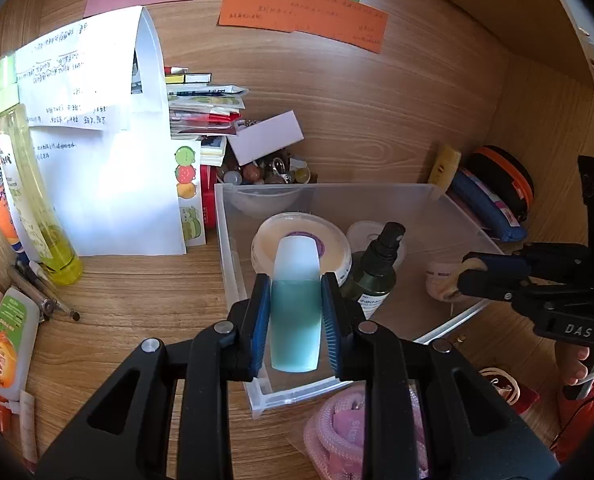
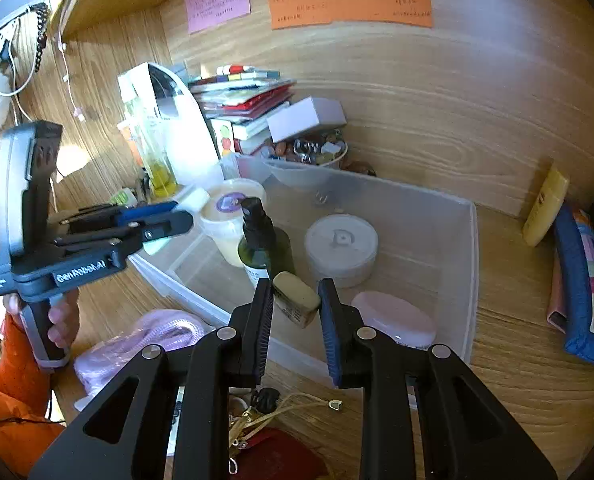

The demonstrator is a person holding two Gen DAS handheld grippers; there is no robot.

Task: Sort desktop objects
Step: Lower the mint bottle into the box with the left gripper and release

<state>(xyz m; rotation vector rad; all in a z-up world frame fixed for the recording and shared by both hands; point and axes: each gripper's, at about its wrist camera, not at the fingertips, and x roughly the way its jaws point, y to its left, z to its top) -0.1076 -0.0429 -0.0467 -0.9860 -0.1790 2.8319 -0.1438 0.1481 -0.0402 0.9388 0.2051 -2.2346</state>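
Note:
My left gripper (image 1: 295, 300) is shut on a teal bottle with a white cap (image 1: 295, 312), held over the near-left corner of the clear plastic bin (image 1: 233, 216). My right gripper (image 2: 295, 300) is shut on a small cream tube (image 2: 295, 298), held over the bin's near edge (image 2: 471, 280). In the bin stand a cream jar with a purple label (image 1: 265, 240), a dark green spray bottle (image 1: 375, 276), a white round jar (image 2: 341, 248) and a pink jar (image 2: 395, 318). The right gripper shows in the left wrist view (image 1: 473, 272); the left gripper shows in the right wrist view (image 2: 177, 216).
A tall yellow bottle (image 1: 37, 200), sunscreen tubes (image 1: 9, 344) and pens (image 1: 45, 296) lie at the left. White papers (image 1: 109, 152), stacked books (image 1: 205, 112) and a bowl of trinkets (image 1: 265, 172) stand behind. A blue pouch (image 2: 585, 288), a yellow tube (image 2: 545, 208) and pink rope (image 1: 337, 432) lie around the bin.

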